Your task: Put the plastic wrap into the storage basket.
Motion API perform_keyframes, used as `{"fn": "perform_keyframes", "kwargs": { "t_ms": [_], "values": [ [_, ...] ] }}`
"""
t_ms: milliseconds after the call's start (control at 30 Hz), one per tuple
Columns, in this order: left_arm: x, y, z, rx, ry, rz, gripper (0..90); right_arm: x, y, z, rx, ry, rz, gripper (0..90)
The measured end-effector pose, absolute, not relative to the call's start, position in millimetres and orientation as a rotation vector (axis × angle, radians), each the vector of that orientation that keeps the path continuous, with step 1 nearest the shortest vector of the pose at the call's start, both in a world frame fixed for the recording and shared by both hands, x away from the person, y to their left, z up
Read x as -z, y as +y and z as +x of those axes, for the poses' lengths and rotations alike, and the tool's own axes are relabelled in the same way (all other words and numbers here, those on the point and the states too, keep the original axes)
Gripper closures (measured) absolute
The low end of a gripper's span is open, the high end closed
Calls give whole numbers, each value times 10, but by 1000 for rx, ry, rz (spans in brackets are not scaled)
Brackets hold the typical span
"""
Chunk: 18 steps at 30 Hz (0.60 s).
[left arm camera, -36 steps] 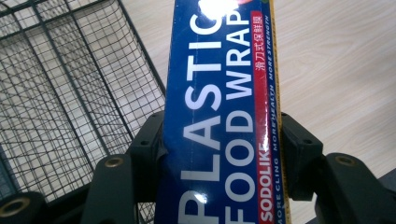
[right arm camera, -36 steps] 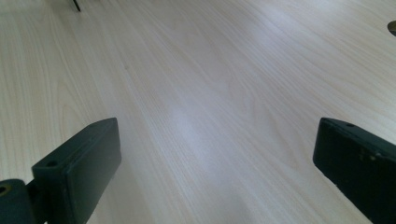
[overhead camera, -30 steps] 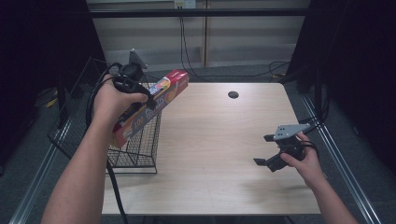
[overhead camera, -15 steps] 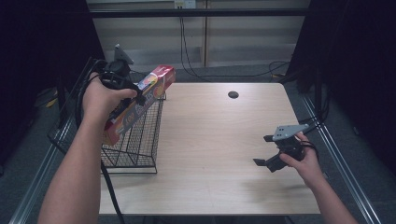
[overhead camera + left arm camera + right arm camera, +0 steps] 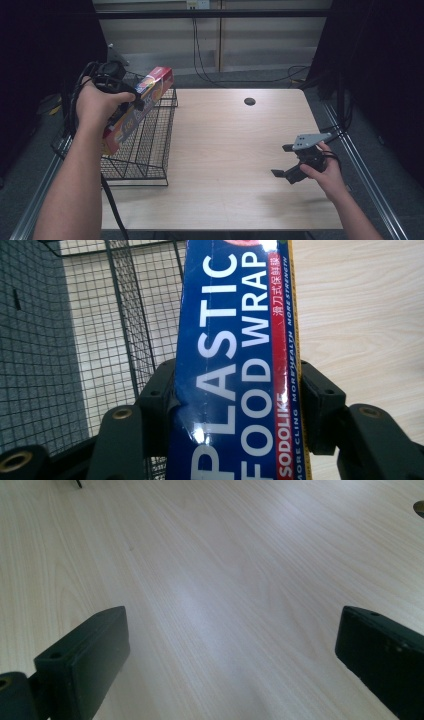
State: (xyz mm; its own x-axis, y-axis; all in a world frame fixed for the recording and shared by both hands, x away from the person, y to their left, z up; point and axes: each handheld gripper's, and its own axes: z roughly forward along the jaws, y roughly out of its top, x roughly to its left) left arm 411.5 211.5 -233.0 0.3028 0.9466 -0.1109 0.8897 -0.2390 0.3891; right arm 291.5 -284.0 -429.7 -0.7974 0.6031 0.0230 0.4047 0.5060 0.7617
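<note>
We carry the plastic wrap box [image 5: 136,107] tilted above the wire basket [image 5: 150,150] at nine o'clock, left gripper [image 5: 131,97] clamped across its width for lowering in; right gripper [image 5: 287,161] waits agape at four o'clock.

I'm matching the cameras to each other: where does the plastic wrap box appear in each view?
High view: plastic wrap box upper left, tilted, clamped in the left tongs over the wire basket.
Left gripper view: box runs up the centre between the black jaws.
Right gripper view: not in it.
Shared landmark: the light wood table.
</note>
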Motion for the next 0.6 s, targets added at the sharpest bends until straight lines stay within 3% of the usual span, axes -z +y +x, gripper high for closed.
{"fn": "perform_keyframes", "kwargs": {
  "t_ms": [600],
  "values": [
    [2277,2401,4112,-274,1780,2102,441,4289,-2852,2907,-1178,2494,857,9]
  ]
}}
